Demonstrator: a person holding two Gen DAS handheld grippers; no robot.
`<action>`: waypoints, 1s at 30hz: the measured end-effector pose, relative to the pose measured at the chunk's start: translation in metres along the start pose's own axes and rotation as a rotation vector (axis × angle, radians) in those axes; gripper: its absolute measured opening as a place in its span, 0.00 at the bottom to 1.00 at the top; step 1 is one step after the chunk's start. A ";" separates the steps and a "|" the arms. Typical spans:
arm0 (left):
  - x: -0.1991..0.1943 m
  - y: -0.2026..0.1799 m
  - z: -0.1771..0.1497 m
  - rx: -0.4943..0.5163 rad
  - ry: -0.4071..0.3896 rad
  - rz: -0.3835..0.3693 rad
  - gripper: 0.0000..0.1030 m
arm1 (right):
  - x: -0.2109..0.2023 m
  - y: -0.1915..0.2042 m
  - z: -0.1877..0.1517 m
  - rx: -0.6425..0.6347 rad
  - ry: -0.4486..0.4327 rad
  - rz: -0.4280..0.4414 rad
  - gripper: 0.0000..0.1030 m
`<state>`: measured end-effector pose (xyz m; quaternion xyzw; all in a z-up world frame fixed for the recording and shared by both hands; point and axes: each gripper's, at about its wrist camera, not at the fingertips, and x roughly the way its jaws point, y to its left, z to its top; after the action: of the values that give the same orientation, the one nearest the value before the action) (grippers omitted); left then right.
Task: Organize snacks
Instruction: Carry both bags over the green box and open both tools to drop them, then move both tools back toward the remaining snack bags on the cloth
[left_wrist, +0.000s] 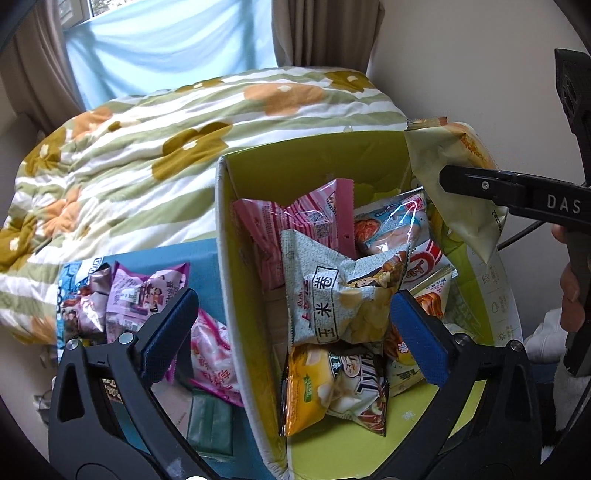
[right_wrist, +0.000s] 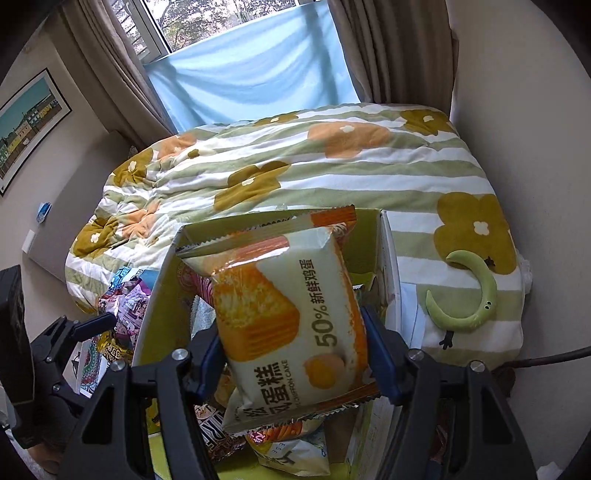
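A bed under a flowered quilt (right_wrist: 295, 162) fills the upper half of both views, and it serves as backdrop only; the sorting happens below it. At the centre and lower right of the left wrist view stands the green-lined box (left_wrist: 314, 162), open at the top and already crowded with packets, presumably the place where the snacks are being gathered. To its lower left lies a blue box (left_wrist: 199, 254) with purple and pink packets, a second lot kept apart. The right gripper (right_wrist: 291, 354), in the lower middle of its own view, pinches a chiffon cake packet (right_wrist: 288, 317) by its two side edges, holding it tilted above the green box's mouth, most likely so it can be lowered in on top of the rest. The same packet shows at the upper right of the left view, hanging from a black finger. The left gripper (left_wrist: 291, 325), at the bottom of its view, has its blue pads spread wide and grips nothing; between them, loose in the box, sits a grey corn roll packet (left_wrist: 332, 291), resting on a yellow popcorn bag (left_wrist: 306, 391).
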<state>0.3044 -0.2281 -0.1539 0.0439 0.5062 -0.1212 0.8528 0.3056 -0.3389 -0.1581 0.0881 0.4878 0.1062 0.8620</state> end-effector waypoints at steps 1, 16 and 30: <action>-0.001 0.003 0.000 -0.005 -0.002 0.003 1.00 | 0.004 0.001 0.003 0.000 0.006 -0.003 0.61; -0.011 0.026 -0.018 -0.057 -0.013 0.027 1.00 | 0.016 0.012 0.010 -0.005 -0.058 -0.031 0.99; -0.071 0.034 -0.037 -0.061 -0.079 0.077 1.00 | -0.033 0.043 -0.009 -0.098 -0.119 -0.038 0.99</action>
<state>0.2494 -0.1761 -0.1115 0.0325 0.4737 -0.0742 0.8769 0.2772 -0.3066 -0.1243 0.0427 0.4315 0.1084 0.8946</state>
